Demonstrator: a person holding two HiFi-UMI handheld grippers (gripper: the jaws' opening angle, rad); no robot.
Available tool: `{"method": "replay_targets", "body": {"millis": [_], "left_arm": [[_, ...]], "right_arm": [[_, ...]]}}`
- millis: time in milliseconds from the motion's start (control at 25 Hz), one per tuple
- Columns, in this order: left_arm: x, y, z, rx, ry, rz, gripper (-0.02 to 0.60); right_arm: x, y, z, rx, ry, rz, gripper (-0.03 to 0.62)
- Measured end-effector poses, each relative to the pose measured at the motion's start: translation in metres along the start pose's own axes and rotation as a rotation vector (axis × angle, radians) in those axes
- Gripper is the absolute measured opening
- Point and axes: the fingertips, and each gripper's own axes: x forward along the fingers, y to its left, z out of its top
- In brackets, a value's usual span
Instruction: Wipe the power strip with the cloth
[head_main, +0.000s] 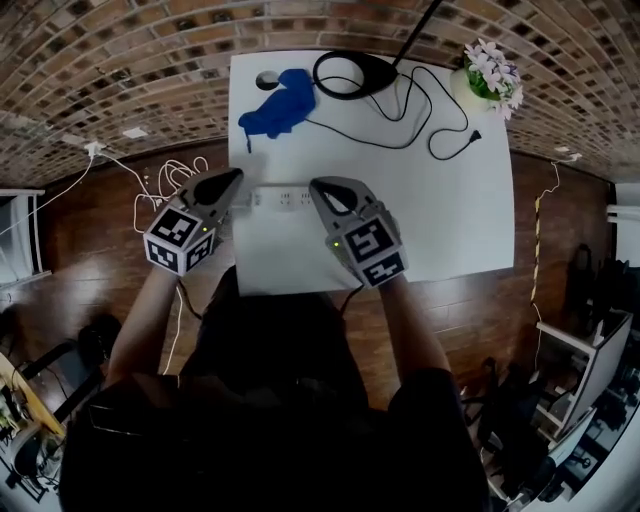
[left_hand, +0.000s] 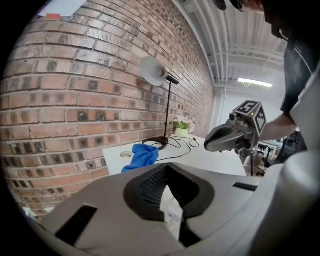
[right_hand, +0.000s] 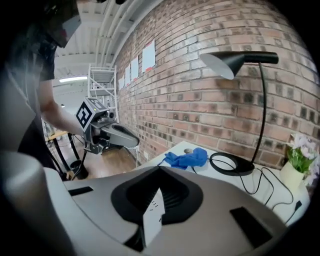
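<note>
The white power strip (head_main: 280, 198) hangs above the near part of the white table (head_main: 440, 220), held at both ends. My left gripper (head_main: 238, 182) is shut on its left end, my right gripper (head_main: 318, 190) on its right end. In each gripper view the strip's end shows as a white slab (left_hand: 171, 210) (right_hand: 152, 215) pinched between the jaws. The blue cloth (head_main: 280, 105) lies crumpled at the table's far left corner, well away from both grippers, and also shows in the gripper views (left_hand: 141, 155) (right_hand: 189, 158).
A black desk lamp's round base (head_main: 345, 75) stands beside the cloth, and its black cord and plug (head_main: 450, 130) loop across the far side. A pot of flowers (head_main: 490, 75) is at the far right corner. A small round object (head_main: 267, 79) sits by the cloth. White cables (head_main: 165, 180) lie on the floor at left.
</note>
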Motion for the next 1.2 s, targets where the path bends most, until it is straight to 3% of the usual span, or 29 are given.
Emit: {"method": "replay_targets", "body": {"millis": [160, 240, 440, 560, 800, 1200], "left_arm": [[-0.020, 0.000, 0.010, -0.087, -0.045, 0.095, -0.008], [-0.032, -0.009, 0.013, -0.082, -0.054, 0.118, -0.008], [-0.049, -0.044, 0.019, -0.044, -0.031, 0.099, -0.006], [-0.059, -0.059, 0.026, -0.095, -0.041, 0.069, -0.006], [-0.086, -0.061, 0.031, -0.186, -0.076, 0.107, -0.006], [-0.162, -0.083, -0.003, -0.100, -0.061, 0.086, -0.006]], "right_arm": [[-0.029, -0.004, -0.001, 0.055, -0.063, -0.028, -0.018], [-0.041, 0.003, 0.005, 0.074, -0.108, -0.016, -0.018], [-0.053, 0.024, 0.018, 0.157, -0.175, 0.087, -0.018], [-0.058, 0.040, 0.037, 0.262, -0.242, 0.164, -0.018], [-0.061, 0.075, 0.079, 0.367, -0.314, 0.284, -0.018], [-0.060, 0.174, 0.091, 0.365, -0.304, 0.315, -0.018]]}}
